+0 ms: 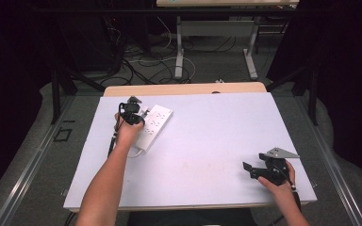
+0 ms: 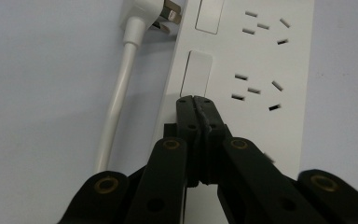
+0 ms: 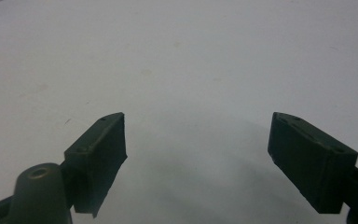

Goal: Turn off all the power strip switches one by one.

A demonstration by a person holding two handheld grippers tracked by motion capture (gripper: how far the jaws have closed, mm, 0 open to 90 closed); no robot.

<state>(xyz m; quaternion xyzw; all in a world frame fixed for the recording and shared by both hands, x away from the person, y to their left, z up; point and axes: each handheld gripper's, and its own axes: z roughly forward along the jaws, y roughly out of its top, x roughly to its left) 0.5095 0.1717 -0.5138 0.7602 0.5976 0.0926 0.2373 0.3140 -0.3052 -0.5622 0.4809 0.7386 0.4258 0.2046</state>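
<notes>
Pressing with its jaws together, the left tool [image 2: 196, 100] touches a switch [image 2: 196, 74] of the power strip [image 1: 154, 123], at ten o'clock on the bench [image 1: 207, 141], probably to toggle it. The right tool [image 1: 252, 170], jaws apart, waits at four o'clock.

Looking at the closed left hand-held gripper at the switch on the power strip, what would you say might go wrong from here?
1. The left hand-held gripper, jaws shut, meets the rocker switch at its very edge; it could slip off onto the sockets.
2. The power strip lies loose on the table, and the right hand-held gripper sits open far away, so pressing may slide the strip.
3. The loose plug and cable beside it could shift.
</notes>
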